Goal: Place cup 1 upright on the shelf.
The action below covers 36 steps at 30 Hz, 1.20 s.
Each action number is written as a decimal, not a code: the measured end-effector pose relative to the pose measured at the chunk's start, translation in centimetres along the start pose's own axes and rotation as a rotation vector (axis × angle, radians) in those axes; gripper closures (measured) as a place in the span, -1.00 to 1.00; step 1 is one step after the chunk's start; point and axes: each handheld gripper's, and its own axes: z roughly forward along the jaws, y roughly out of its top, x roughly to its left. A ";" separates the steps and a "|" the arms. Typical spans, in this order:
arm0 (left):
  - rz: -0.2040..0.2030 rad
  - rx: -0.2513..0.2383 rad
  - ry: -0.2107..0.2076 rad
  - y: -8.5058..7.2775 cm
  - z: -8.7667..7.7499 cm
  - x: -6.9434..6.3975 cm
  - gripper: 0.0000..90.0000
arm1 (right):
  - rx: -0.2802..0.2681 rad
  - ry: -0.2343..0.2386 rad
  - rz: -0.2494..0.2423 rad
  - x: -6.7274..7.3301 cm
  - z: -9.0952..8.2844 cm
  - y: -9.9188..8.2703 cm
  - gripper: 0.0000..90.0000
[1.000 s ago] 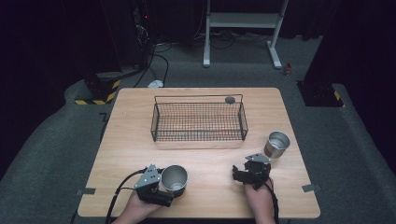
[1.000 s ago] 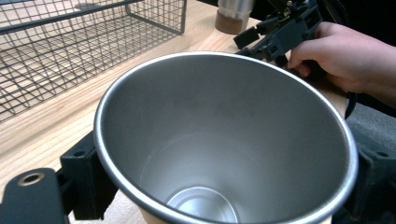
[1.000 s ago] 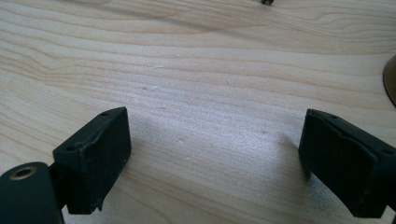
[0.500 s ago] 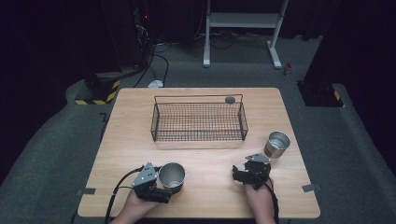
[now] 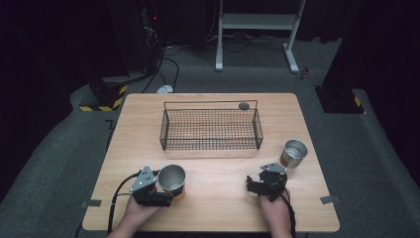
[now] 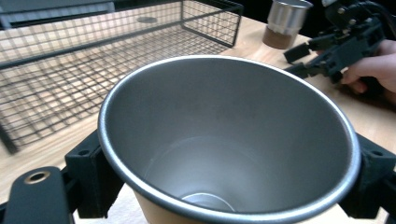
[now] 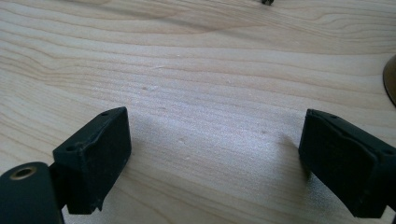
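1. The left gripper [image 5: 166, 191] is pinching a metal cup [image 5: 171, 178] between its jaws, one black jaw pressing on each side of the cup wall, near the front left of the wooden table [image 5: 213, 208].
2. The cup [image 6: 229, 140] is sitting upright with its open mouth facing up; in the left gripper view it is looking empty, a round rim with grey, dull brushed metal inside, tapering to a small flat bottom.
3. The right gripper [image 5: 255, 186] is resting low over bare table wood, jaws spread wide with nothing between them.
4. A second metal cup [image 5: 294, 152] is standing just beyond the right gripper, apart from it.
5. A black wire basket [image 5: 210, 130], rectangular with a grid mesh, is sitting mid-table behind both cups.
6. The tabletop is showing pale wood grain.
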 end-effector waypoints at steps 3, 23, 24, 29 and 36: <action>-0.002 -0.005 0.014 0.0 -0.2 0.4 -0.71 | 0.000 0.000 0.000 0.0 0.0 0.0 -0.80; -0.061 -0.026 0.096 -0.5 -0.8 2.9 -0.71 | 0.000 0.000 0.000 0.0 0.0 0.0 -0.80; -0.064 -0.028 0.100 -0.5 -0.8 3.1 -0.71 | 0.000 0.000 0.000 0.0 0.0 0.0 -0.80; -0.081 -0.037 0.112 -0.6 -0.8 3.6 -0.70 | 0.000 0.000 0.000 0.0 0.0 0.0 -0.80; -0.117 -0.054 0.127 -0.6 -0.7 4.0 -0.70 | 0.000 0.000 0.000 0.0 0.0 0.0 -0.80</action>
